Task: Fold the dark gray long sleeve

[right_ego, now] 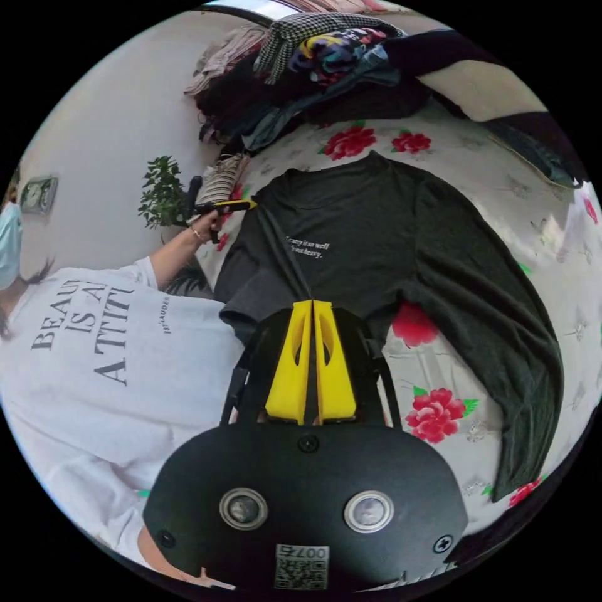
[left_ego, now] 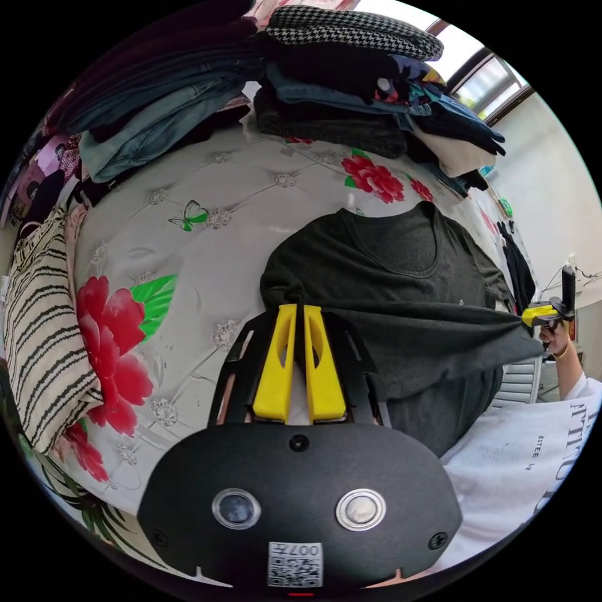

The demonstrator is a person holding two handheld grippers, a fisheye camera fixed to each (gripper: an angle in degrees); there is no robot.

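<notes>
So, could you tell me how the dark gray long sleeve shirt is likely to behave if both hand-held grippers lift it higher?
The shirt will probably hang floppy: it stretches taut between the left hand-held gripper and right hand-held gripper, then sags below. It looks thin, so likely light. The free sleeve would probably drag over the bedspread.

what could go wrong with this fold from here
1. Both grippers, left gripper and right gripper, are shut on thin pinches of the dark gray long sleeve shirt, stretched taut between them; a jaw could slip and drop the fold.
2. The free sleeve trails toward the bed's edge and may drag unevenly.
3. The stacked clothes sit close behind the collar, leaving little room.
</notes>
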